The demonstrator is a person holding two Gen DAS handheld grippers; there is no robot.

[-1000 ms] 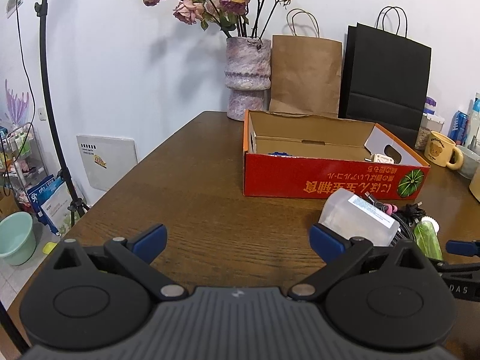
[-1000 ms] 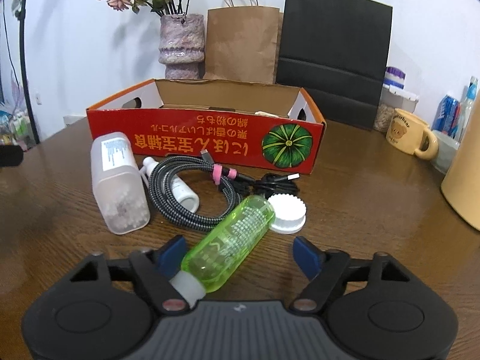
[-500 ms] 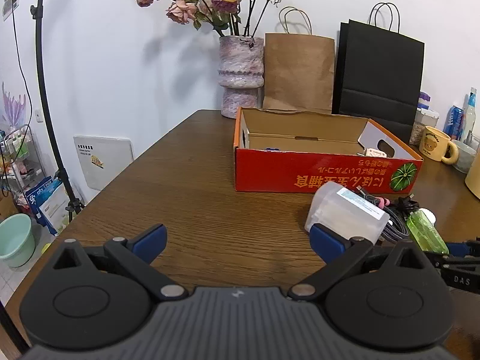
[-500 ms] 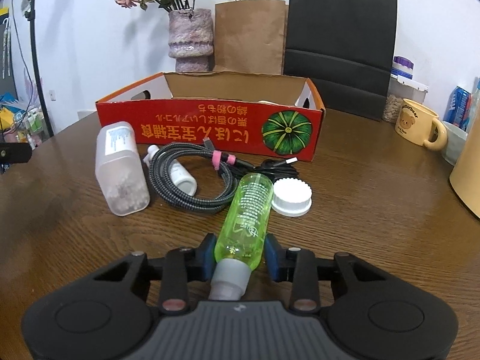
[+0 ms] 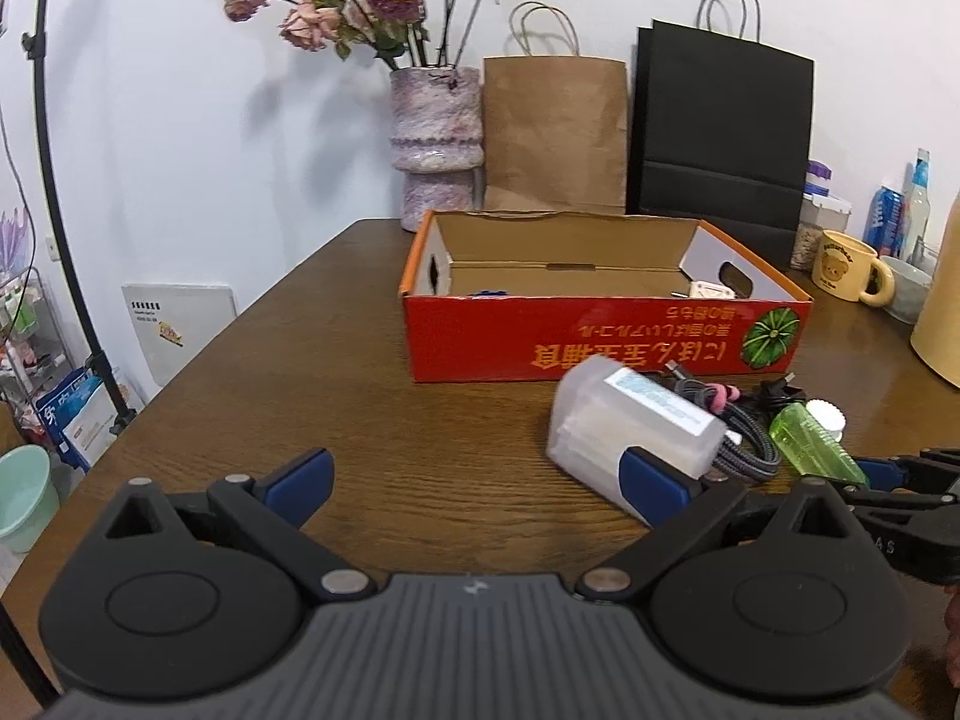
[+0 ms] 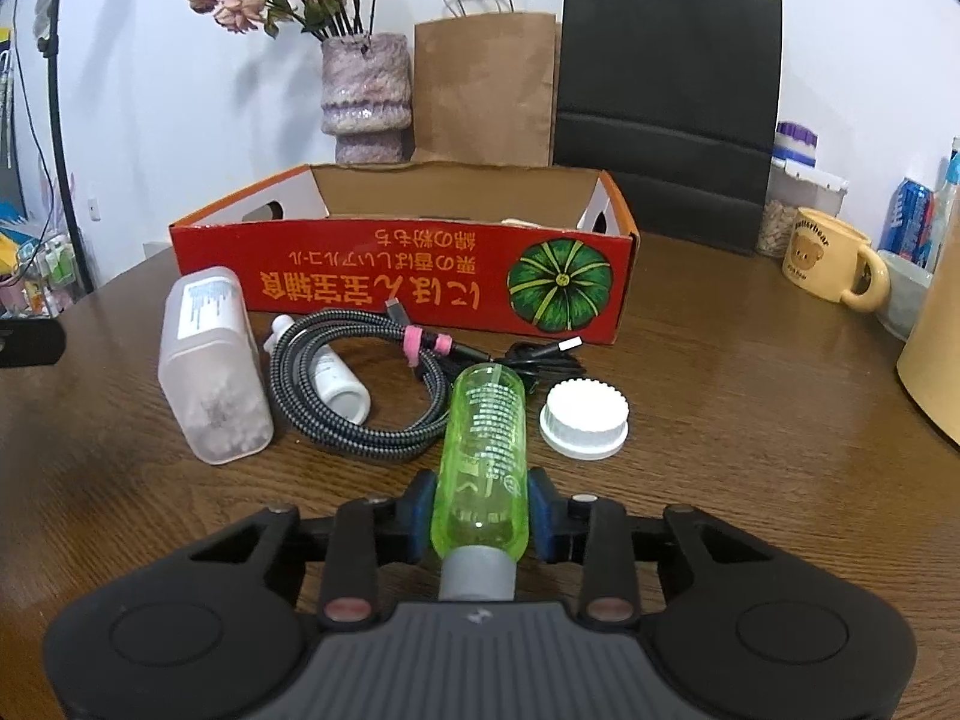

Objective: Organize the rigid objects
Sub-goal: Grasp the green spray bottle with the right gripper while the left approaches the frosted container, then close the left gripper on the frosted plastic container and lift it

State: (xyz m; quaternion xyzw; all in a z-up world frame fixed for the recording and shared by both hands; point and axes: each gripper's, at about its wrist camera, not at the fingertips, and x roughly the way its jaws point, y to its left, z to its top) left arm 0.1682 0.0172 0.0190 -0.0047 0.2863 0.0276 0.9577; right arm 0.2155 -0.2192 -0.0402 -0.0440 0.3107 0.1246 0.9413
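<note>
Closed now on the green bottle (image 6: pixel 483 456), the jaws of the right gripper (image 6: pixel 480 516) have just been closing: a second ago they stood wide with the bottle lying slanted between them, and now both blue pads press its sides near the grey neck, the body pointing toward twelve o'clock. It still lies low over the wooden table (image 6: pixel 750 420). The left gripper (image 5: pixel 474 474) is wide open and holds nothing, and has drifted nearer the frosted container (image 5: pixel 630 432) at its two o'clock. Judging by this, the grasp is made, and a lift into the red box (image 6: pixel 408 276) at twelve o'clock comes next.
</note>
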